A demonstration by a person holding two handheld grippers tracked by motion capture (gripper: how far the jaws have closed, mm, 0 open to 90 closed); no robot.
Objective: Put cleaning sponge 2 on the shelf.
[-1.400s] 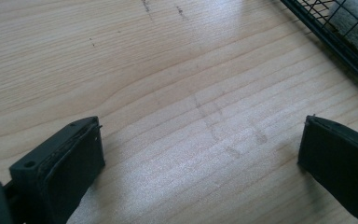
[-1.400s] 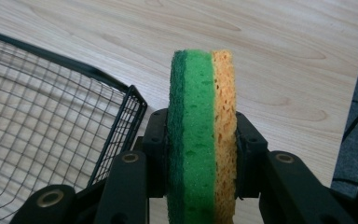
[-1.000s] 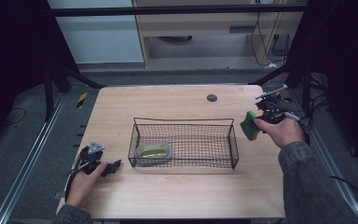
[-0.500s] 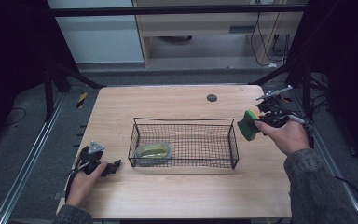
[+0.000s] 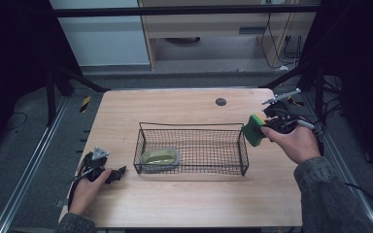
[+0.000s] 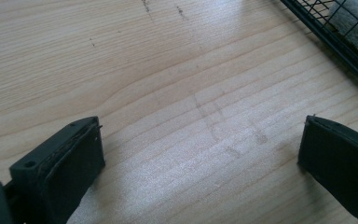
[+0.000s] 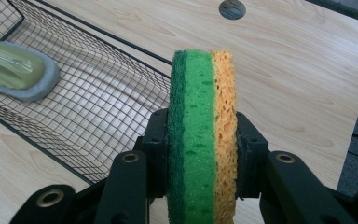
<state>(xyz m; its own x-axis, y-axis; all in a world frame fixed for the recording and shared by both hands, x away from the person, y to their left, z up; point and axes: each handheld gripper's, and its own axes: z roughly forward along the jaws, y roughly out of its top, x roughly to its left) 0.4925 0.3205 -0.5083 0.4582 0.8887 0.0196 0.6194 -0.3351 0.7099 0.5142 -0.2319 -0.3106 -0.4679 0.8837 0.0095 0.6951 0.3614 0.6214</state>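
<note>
My right gripper (image 5: 261, 128) (image 7: 201, 158) is shut on a green and yellow sponge (image 5: 253, 130) (image 7: 202, 126), held on edge in the air just past the right end of the black wire basket (image 5: 243, 145) (image 7: 98, 79). Inside the basket, at its left end, lies a pale green scrubber with a grey pad (image 5: 160, 157) (image 7: 16, 68). Low on the table at the front left, my left gripper (image 5: 119, 172) (image 6: 200, 154) stays open, its jaws wide apart over bare wood, with the basket's corner (image 6: 335, 32) ahead of it.
The wooden table (image 5: 184, 104) has a round dark cable hole (image 5: 220, 101) (image 7: 232, 8) at the back, right of centre. Metal frame rails run along both sides of the table, and cables trail near the right edge.
The right hand has lifted the sponge a little and carried it left, closer to the basket's right end. The left hand has stayed put.
</note>
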